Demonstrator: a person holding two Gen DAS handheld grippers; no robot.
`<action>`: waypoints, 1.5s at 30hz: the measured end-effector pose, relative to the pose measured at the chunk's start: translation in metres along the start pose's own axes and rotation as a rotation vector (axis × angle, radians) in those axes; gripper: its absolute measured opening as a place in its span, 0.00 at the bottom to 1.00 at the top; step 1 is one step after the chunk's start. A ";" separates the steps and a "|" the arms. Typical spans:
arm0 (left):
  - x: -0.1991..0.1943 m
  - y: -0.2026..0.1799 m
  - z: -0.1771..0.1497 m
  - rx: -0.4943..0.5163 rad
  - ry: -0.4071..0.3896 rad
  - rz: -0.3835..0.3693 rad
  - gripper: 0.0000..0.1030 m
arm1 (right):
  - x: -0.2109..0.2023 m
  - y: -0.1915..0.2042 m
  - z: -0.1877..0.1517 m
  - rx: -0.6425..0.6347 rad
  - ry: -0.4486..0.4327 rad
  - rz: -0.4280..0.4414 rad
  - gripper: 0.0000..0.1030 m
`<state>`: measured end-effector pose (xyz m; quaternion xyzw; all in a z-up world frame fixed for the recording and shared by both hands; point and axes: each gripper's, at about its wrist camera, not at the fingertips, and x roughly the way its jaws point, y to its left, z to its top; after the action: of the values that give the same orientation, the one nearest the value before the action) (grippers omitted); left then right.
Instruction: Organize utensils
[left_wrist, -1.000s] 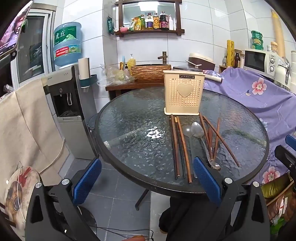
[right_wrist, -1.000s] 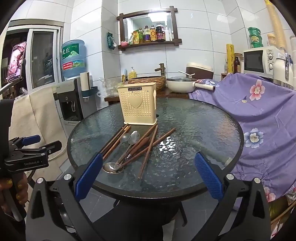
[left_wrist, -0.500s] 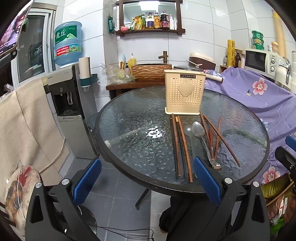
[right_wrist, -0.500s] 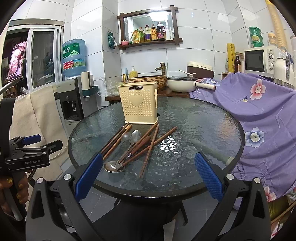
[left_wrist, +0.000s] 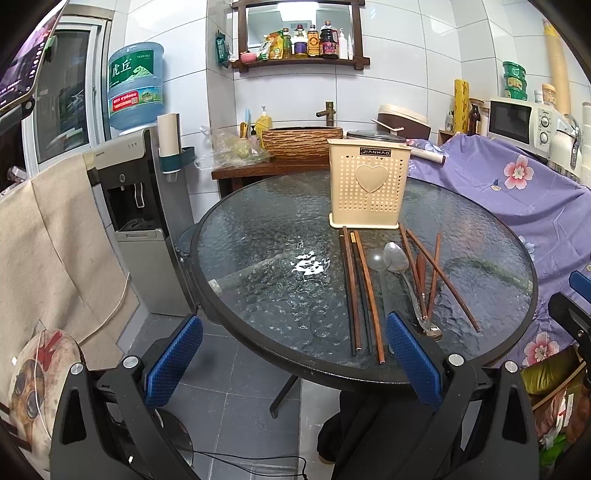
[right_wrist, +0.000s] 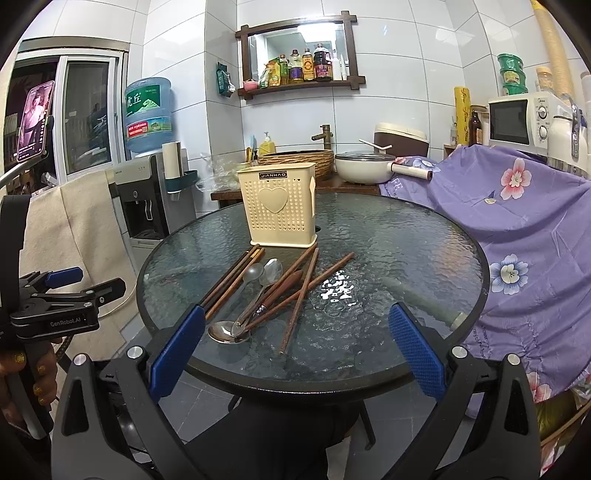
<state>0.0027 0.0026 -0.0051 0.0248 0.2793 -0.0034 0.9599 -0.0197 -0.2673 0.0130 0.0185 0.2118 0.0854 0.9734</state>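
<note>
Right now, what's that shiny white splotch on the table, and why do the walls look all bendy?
Left wrist view: the splotch is glare from a lamp bouncing off the bumpy glass table. Right wrist view: the same glare sits right of the chopsticks. Both views: the fisheye lens curves the wall tiles and darkens the corners.

We see bare worktop (right_wrist: 399, 251) at three o'clock of the chopsticks (right_wrist: 301, 291); the holder (right_wrist: 279, 206) blocks twelve o'clock.

"JIANHAO" stood on a black label at the cream holder's (left_wrist: 369, 184) top edge. The water jug (left_wrist: 136, 83) bore "虎丘". The left gripper's (right_wrist: 64, 291) arm read "GenRobot.AI".
</note>
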 end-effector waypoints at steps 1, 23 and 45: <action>0.000 0.000 0.000 0.000 0.001 0.000 0.94 | 0.000 0.000 0.000 0.000 0.000 0.000 0.95; -0.002 0.000 0.001 -0.001 0.000 -0.004 0.94 | 0.003 0.002 -0.002 -0.003 0.004 0.004 0.95; -0.001 0.000 0.000 0.001 0.001 -0.003 0.94 | 0.006 0.005 -0.005 -0.002 0.010 0.008 0.95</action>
<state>0.0016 0.0026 -0.0043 0.0250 0.2801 -0.0049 0.9596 -0.0170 -0.2613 0.0057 0.0179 0.2164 0.0896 0.9720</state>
